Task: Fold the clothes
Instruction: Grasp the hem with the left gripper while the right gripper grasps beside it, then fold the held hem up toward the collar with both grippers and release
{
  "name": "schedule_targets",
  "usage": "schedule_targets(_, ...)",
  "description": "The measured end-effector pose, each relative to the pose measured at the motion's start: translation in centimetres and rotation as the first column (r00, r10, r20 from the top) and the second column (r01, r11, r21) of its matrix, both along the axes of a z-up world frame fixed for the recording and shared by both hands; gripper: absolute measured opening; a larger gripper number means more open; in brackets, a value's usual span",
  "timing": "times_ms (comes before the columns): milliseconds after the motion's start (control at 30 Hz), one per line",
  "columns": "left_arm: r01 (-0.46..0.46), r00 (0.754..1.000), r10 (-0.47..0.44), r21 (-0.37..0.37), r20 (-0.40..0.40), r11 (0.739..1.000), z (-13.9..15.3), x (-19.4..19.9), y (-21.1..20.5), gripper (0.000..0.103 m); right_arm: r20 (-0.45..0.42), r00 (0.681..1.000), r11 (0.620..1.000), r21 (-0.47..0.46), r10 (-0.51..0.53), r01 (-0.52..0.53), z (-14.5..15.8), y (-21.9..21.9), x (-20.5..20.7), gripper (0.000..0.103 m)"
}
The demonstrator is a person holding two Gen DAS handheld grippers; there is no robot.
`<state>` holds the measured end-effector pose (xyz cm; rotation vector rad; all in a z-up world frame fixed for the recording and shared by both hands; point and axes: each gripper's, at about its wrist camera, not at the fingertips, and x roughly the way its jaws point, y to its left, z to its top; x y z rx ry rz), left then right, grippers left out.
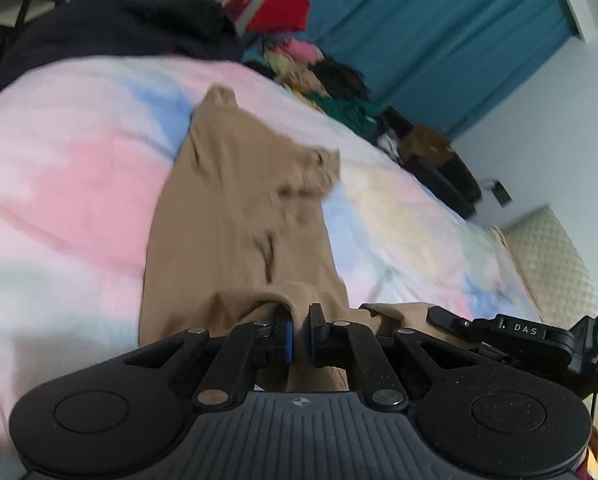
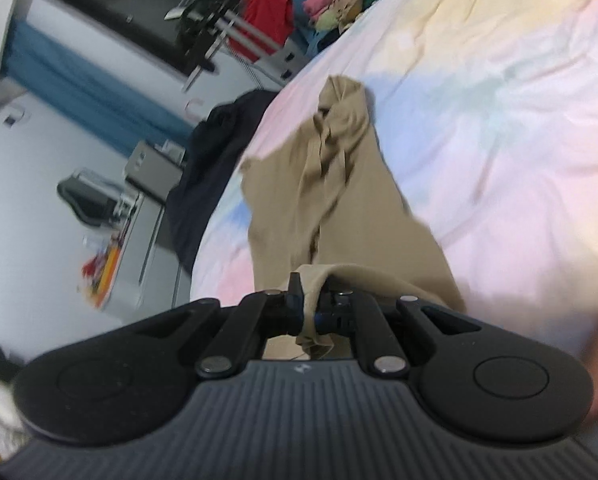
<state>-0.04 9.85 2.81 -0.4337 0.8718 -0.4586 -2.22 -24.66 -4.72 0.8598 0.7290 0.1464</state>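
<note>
So both grippers have a bite of the tan garment [image 1: 235, 216] at its near edge. The left gripper [image 1: 300, 334] is pinched on a rolled fold of cloth at the bottom centre of its frame, and the right gripper [image 2: 313, 300] is clamped on a bunched bit in the same spot of its own view. The rest of the garment trails away up the middle of each frame, lying on the pastel bedsheet [image 1: 79, 168], creased and a bit twisted toward the far end.

Looks like an edge being carried mid-fold, though I can't tell which fold it is. To do it well I'd keep both grips level and the edge taut between them, so the twist doesn't get folded in.

Count: one tan garment, two grippers, one dark garment [image 1: 111, 24] at the upper left of the left view, one heap of mixed clothes [image 1: 323, 80] at upper centre. Pieces in the heap: too blurry to count.
</note>
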Motion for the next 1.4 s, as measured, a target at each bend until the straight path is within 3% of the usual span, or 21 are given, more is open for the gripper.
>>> schedule_targets(167,-0.051,0.998,0.049,0.067,0.04,0.996,-1.0,6.5,-2.4,0.008,-0.008,0.999,0.999,-0.038,-0.037,0.037,-2.3,0.4,6.5,0.008)
schedule_targets(433,-0.083,0.995,0.076,0.11,0.065,0.99,-6.3,13.7,-2.8,0.008,-0.032,0.999,0.998,-0.053,-0.02,0.018,-7.2,0.7,13.5,0.008)
schedule_targets(767,-0.045,0.997,0.032,0.214,0.064,0.976,-11.9,17.6,-4.2,0.009,-0.102,0.994,0.971,-0.232,0.026,-0.049,-10.0,2.4,17.3,0.009)
schedule_targets(933,-0.03,0.997,0.012,0.224,0.082,0.974,-12.2,17.3,-4.3,0.012,-0.099,0.994,0.948,-0.307,0.051,-0.079,-10.0,3.4,17.0,0.01)
schedule_targets(967,-0.029,0.995,0.006,0.226,0.099,0.974,-11.8,16.8,-4.4,0.015,-0.095,0.994,0.943,-0.322,0.06,-0.087,-9.9,3.6,16.9,0.013)
schedule_targets(1000,-0.028,0.993,0.001,0.227,0.116,0.973,-11.4,16.3,-4.5,0.027,-0.091,0.993,0.937,-0.336,0.069,-0.095,-9.8,3.8,16.8,0.017)
schedule_targets(1033,-0.026,0.991,-0.004,0.229,0.133,0.973,-11.0,15.8,-4.5,0.037,-0.088,0.993,0.931,-0.35,0.077,-0.104,-9.6,4.0,16.7,0.033)
schedule_targets(1067,-0.025,0.989,-0.01,0.23,0.15,0.973,-10.6,15.3,-4.6,0.042,-0.076,0.994,0.925,-0.366,0.084,-0.106,-9.3,4.4,16.3,0.055)
schedule_targets(1100,-0.024,0.986,-0.015,0.232,0.167,0.972,-10.2,14.8,-4.7,0.054,-0.061,0.994,0.918,-0.383,0.089,-0.105,-8.9,4.7,15.8,0.068)
schedule_targets(1133,-0.023,0.983,-0.021,0.234,0.184,0.972,-9.8,14.3,-4.7,0.067,-0.039,0.995,0.912,-0.399,0.09,-0.098,-8.3,5.0,15.2,0.09)
schedule_targets(1200,-0.021,0.976,-0.031,0.237,0.217,0.971,-9.0,13.3,-4.9,0.082,0.011,0.996,0.9,-0.429,0.09,-0.076,-7.0,5.4,13.8,0.092)
schedule_targets(1400,-0.07,0.941,-0.03,0.281,0.338,0.957,-6.3,9.4,-5.1,0.096,0.111,0.99,0.864,-0.503,0.091,-0.023,-4.0,5.8,10.3,0.092)
